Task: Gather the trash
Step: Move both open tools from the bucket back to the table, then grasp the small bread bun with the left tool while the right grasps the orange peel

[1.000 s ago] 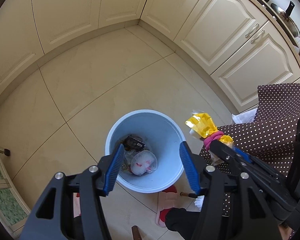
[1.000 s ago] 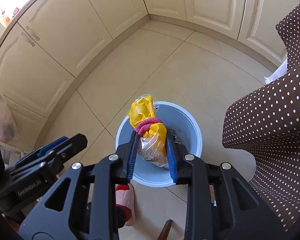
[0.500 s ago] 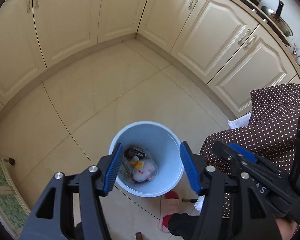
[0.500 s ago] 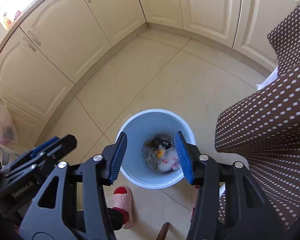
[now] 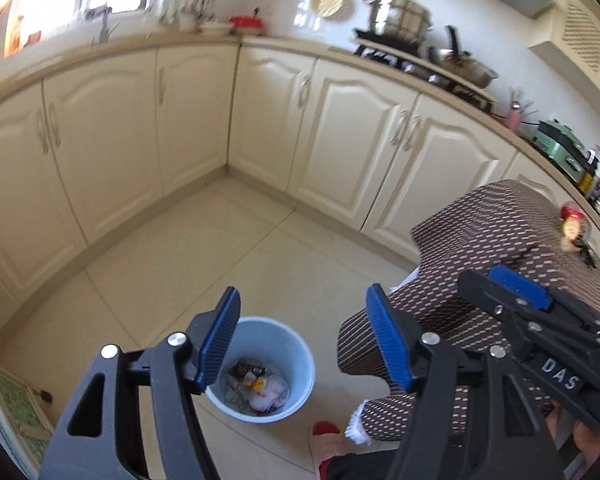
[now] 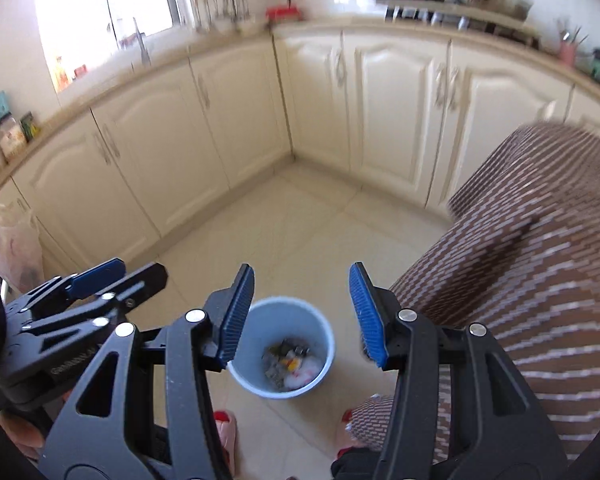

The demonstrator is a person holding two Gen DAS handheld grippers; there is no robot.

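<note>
A light blue bin (image 5: 290, 350) stands on the tiled floor below me, with mixed trash (image 5: 256, 390) in its bottom, a yellow scrap on top. It also shows in the right wrist view (image 6: 318, 326) with its trash (image 6: 292, 366). My left gripper (image 5: 304, 338) is open and empty, high above the bin. My right gripper (image 6: 302, 314) is open and empty, also high above it. A brown dotted tablecloth (image 5: 496, 240) covers the table to the right, with a small red and yellow item (image 5: 574, 226) on its far side.
Cream cabinets (image 5: 188, 120) line the far walls in a corner. Pots (image 5: 400, 18) sit on the stove at the back right. Red slippers (image 6: 226, 426) show by the bin. A plastic bag (image 6: 18, 248) hangs at the left. A green mat (image 5: 8, 408) lies at the lower left.
The right gripper opened and let the yellow bag fall into the bin. Both grippers then rose and tilted up, so the counters and window came into view.
</note>
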